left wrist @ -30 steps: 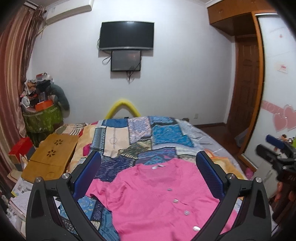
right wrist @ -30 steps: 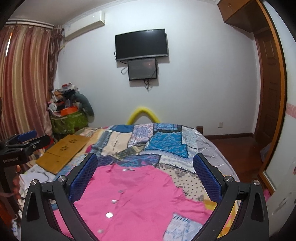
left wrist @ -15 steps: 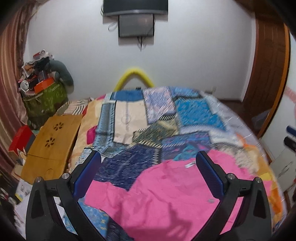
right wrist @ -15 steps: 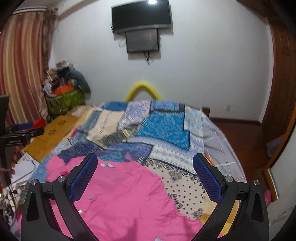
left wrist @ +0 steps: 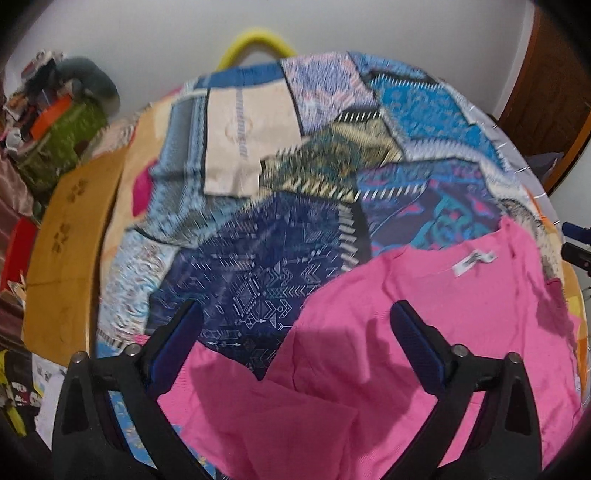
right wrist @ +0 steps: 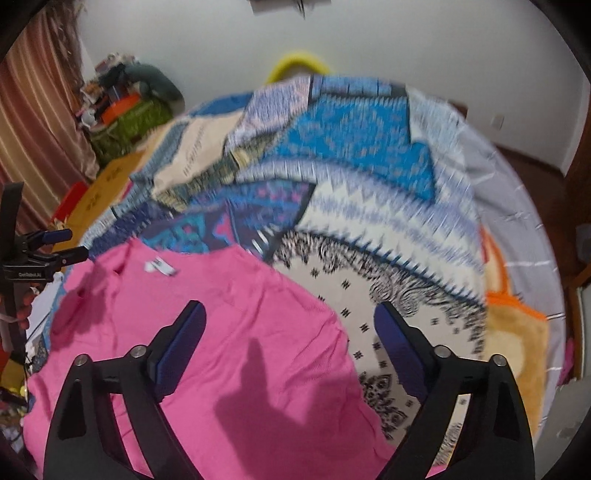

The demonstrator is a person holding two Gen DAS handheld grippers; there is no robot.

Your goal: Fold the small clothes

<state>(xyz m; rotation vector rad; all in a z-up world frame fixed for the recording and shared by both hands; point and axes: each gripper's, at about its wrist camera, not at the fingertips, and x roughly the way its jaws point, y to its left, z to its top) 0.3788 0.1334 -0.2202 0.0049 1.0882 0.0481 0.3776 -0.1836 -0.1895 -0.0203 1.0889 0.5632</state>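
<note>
Both grippers have come down from looking at the wall to hang close above the pink cardigan (left wrist: pixel 424 314), which lies flat on the bed's patchwork cover (left wrist: pixel 280 206); I judge the first grasp is near. The left gripper (left wrist: pixel 295 332) and the right gripper (right wrist: pixel 288 328) have just been closing a little, yet their fingers stand wide and hold nothing.

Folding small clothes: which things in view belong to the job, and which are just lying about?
Job: pink top, left gripper, right gripper, both open.
Lying about: patchwork bedspread, wooden lap table, yellow hoop, green basket.
</note>
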